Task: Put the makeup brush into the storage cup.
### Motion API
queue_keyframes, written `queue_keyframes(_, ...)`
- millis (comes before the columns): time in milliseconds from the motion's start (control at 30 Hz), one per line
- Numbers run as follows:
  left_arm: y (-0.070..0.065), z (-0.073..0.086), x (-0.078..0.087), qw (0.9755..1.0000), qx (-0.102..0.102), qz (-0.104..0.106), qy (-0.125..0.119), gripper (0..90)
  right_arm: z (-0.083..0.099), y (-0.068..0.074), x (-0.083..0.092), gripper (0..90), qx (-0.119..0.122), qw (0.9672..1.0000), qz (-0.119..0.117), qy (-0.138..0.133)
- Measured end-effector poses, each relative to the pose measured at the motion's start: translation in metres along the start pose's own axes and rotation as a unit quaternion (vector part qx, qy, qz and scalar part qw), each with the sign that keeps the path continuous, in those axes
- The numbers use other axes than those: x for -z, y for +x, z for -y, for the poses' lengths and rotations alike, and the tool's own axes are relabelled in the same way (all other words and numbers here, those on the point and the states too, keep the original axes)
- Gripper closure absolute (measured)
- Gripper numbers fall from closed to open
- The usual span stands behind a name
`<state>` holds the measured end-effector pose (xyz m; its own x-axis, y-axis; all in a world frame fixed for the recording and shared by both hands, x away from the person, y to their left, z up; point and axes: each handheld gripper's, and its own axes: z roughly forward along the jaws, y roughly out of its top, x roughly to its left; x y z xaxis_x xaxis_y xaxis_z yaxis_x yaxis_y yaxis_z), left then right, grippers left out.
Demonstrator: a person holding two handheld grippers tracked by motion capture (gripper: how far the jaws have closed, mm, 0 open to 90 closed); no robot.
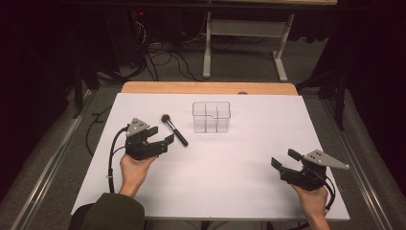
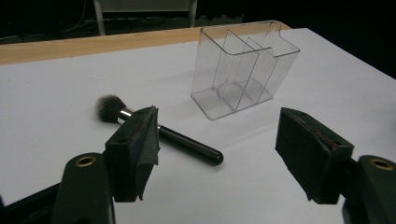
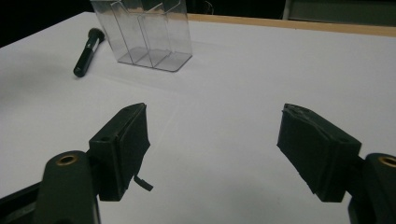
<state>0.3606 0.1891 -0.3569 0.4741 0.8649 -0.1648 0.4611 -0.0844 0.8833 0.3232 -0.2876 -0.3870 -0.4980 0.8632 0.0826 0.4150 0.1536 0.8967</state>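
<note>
Lying beside left fingers [image 2: 135,140]: brush [image 2: 161,133]

Looked like a lab or recording room: dark curtained walls, grey carpeted floor [image 1: 249,67] strewn with black cables [image 1: 165,57], a metal-legged stand [image 1: 244,36] behind, and a wooden worktop [image 1: 206,87] covered in plain white sheeting [image 1: 230,163].

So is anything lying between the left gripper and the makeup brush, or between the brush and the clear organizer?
Nothing visible. The left gripper, open, sits just short of the makeup brush, with bare white table between them. The stretch from the brush to the clear organizer is also bare.
</note>
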Motion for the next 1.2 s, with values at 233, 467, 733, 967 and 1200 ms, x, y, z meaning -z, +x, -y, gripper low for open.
queue_keyframes(233,-0.006,-0.007,-0.008,1.0000,-0.004,0.007,-0.005,30.1,0.000,0.000,0.000,26.6,0.001,1.0000,-0.001,0.002)
queue_keyframes(467,-0.010,-0.013,-0.017,0.9999,-0.009,0.012,-0.004,30.2,0.000,0.000,-0.001,26.6,0.004,1.0000,-0.003,0.003)
queue_keyframes(733,-0.013,-0.021,-0.027,0.9998,-0.012,0.014,-0.003,30.4,0.000,0.000,0.000,26.6,0.003,1.0000,-0.002,0.002)
queue_keyframes(967,-0.012,-0.028,-0.034,0.9998,-0.008,0.015,-0.007,30.7,0.000,0.000,0.000,26.6,0.003,1.0000,-0.002,0.002)
queue_keyframes(1200,-0.009,-0.034,-0.040,0.9999,-0.003,0.010,-0.007,31.0,0.000,0.000,0.000,26.5,0.004,1.0000,-0.002,0.002)
